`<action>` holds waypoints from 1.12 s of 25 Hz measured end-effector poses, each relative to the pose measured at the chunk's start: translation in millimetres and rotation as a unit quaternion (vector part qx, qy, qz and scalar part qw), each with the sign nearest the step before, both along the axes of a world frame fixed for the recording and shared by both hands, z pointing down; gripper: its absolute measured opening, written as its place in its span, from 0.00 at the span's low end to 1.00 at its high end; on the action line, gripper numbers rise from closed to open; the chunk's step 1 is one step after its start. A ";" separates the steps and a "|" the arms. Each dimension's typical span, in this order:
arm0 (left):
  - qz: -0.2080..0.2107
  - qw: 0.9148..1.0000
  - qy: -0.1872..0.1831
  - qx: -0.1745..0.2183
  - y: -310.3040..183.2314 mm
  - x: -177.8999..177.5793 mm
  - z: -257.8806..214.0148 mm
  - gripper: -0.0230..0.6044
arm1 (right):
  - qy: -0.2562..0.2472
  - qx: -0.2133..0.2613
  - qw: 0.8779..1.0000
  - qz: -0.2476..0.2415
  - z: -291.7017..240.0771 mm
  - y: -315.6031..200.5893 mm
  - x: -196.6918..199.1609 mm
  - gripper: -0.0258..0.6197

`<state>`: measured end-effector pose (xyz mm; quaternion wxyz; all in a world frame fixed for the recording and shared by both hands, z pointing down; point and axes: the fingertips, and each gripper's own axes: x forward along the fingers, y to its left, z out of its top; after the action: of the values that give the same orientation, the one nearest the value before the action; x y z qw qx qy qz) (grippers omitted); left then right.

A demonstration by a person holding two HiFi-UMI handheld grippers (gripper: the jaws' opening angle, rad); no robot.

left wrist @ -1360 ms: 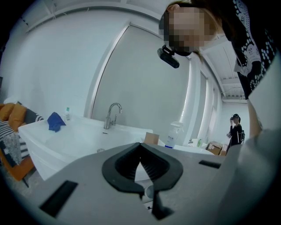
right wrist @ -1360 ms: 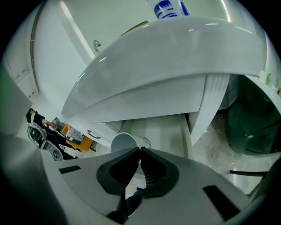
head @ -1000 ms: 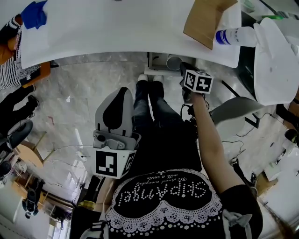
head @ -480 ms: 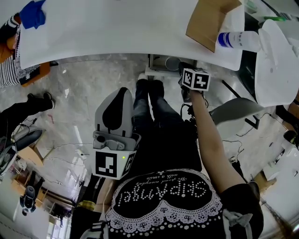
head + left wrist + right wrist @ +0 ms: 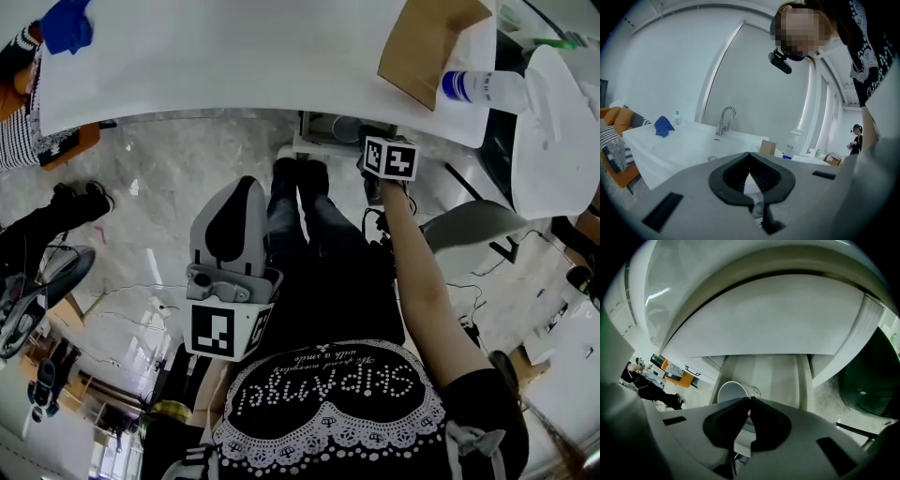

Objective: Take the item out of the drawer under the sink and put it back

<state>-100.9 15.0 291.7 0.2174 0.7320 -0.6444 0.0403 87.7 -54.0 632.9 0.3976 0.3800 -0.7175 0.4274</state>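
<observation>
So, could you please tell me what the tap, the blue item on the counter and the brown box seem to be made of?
The tap looks like polished metal: silvery, with bright highlights. The blue item appears to be soft cloth, as it lies crumpled in folds. The brown box seems to be plain cardboard, with matte, flat tan panels.

White sink (image 5: 234, 56), blue cloth (image 5: 66, 26)

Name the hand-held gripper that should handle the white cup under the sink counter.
Right. The right hand-held gripper is under the counter, its closed jaws right at the white cup. The left hand-held gripper hangs by the person's waist, jaws closed, aimed above the counter.
</observation>
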 end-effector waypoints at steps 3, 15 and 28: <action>0.000 1.000 0.001 -0.001 -1.2 0.6 1.0 0.04 | 0.006 0.004 1.000 0.000 0.7 -1.6 1.1 0.09; -0.003 1.000 0.000 -0.006 0.3 1.7 3.4 0.04 | 0.023 -0.002 0.997 -0.078 8.1 1.2 -8.2 0.09; -0.005 1.000 0.003 -0.008 -1.3 2.0 5.5 0.04 | 0.058 0.011 0.989 -0.133 13.5 1.8 -14.2 0.09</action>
<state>-98.9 13.7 297.1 0.2254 0.7272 -0.6471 0.0416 73.5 -52.1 646.4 0.4875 0.3096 -0.7421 0.3401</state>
